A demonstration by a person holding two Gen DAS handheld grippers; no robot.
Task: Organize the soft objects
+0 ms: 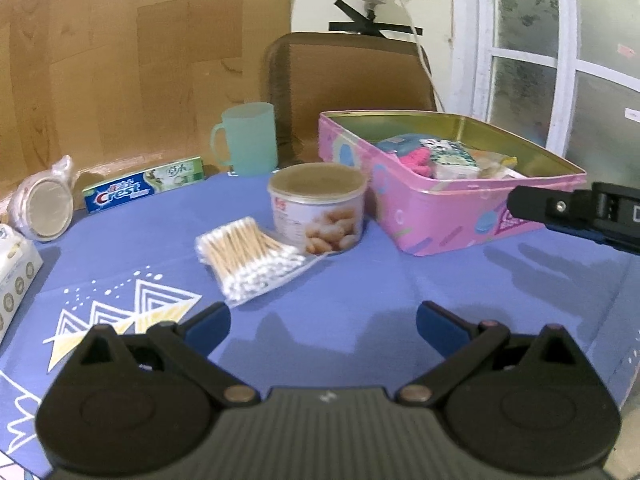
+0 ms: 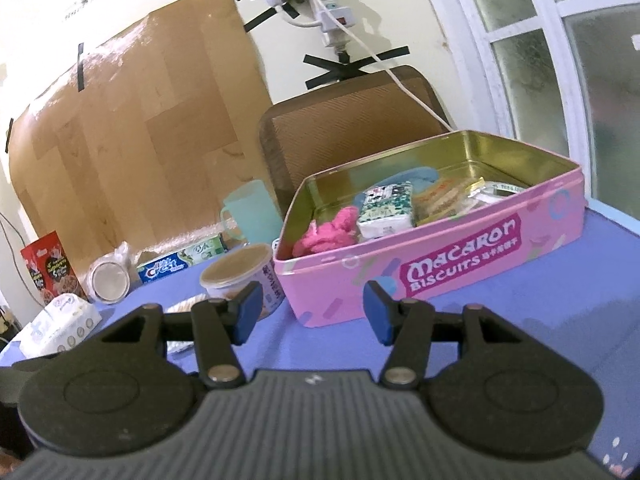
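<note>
A pink macaron biscuit tin (image 1: 432, 216) (image 2: 460, 256) stands open on the blue tablecloth. It holds a pink fluffy cloth (image 2: 328, 232), a tissue pack (image 2: 386, 208), a blue soft item (image 2: 412, 176) and snack packets (image 2: 444, 196). A bag of cotton swabs (image 1: 248, 258) lies left of the tin, in front of a round can (image 1: 318, 206). My left gripper (image 1: 323, 330) is open and empty, low over the cloth. My right gripper (image 2: 313, 312) is open and empty, just in front of the tin; it shows at the right edge of the left wrist view (image 1: 576, 212).
A green mug (image 1: 248, 138), a Crest toothpaste box (image 1: 142, 190), a bagged round container (image 1: 46, 204) and a tissue pack (image 1: 14, 276) lie at the back and left. A red snack box (image 2: 50, 268) stands far left. A brown chair back (image 2: 344, 120) is behind the table.
</note>
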